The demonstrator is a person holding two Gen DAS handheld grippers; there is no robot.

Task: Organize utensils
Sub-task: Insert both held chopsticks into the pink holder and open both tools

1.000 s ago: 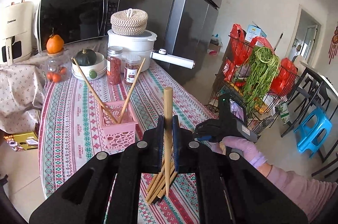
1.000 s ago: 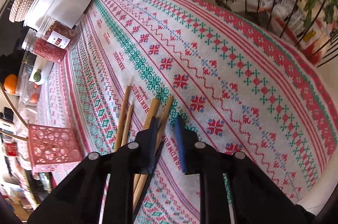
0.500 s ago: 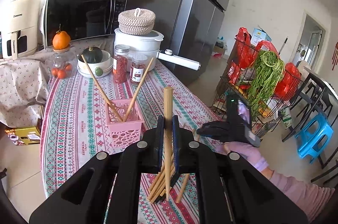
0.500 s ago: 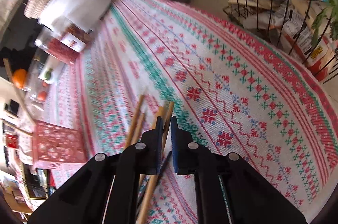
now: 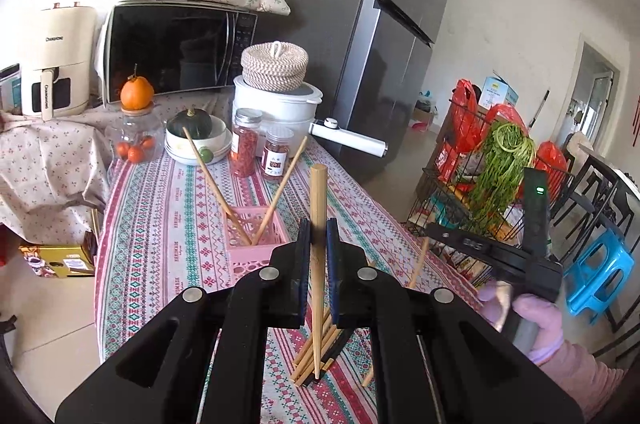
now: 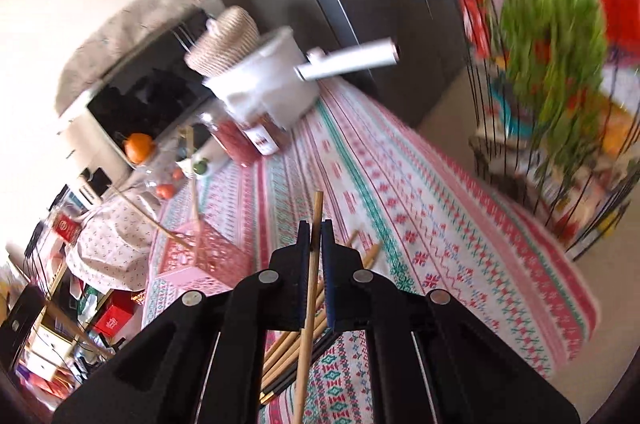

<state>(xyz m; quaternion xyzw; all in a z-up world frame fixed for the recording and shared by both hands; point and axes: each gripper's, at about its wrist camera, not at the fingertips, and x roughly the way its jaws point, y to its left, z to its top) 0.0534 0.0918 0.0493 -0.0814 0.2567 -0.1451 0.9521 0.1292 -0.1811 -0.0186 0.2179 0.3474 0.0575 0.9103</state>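
My left gripper (image 5: 315,229) is shut on a wooden chopstick (image 5: 318,192) and holds it upright above the table. My right gripper (image 6: 312,230) is shut on another wooden chopstick (image 6: 316,212), lifted off the cloth. A pink perforated holder (image 5: 256,244) stands mid-table with two chopsticks (image 5: 280,192) leaning in it; it also shows in the right wrist view (image 6: 200,256). A pile of loose chopsticks (image 5: 320,356) lies on the patterned tablecloth below both grippers, seen too in the right wrist view (image 6: 288,352).
At the table's far end stand spice jars (image 5: 246,140), a white pot (image 5: 280,104) with a long handle, a bowl with a squash (image 5: 196,132) and a jar of oranges (image 5: 134,136). A microwave (image 5: 176,52) and fridge (image 5: 360,24) are behind. A wire vegetable rack (image 5: 480,184) stands right.
My right gripper closed on a chopstick from the pile and lifted it, tilting up towards the pot. My left gripper kept its chopstick and rose slightly.
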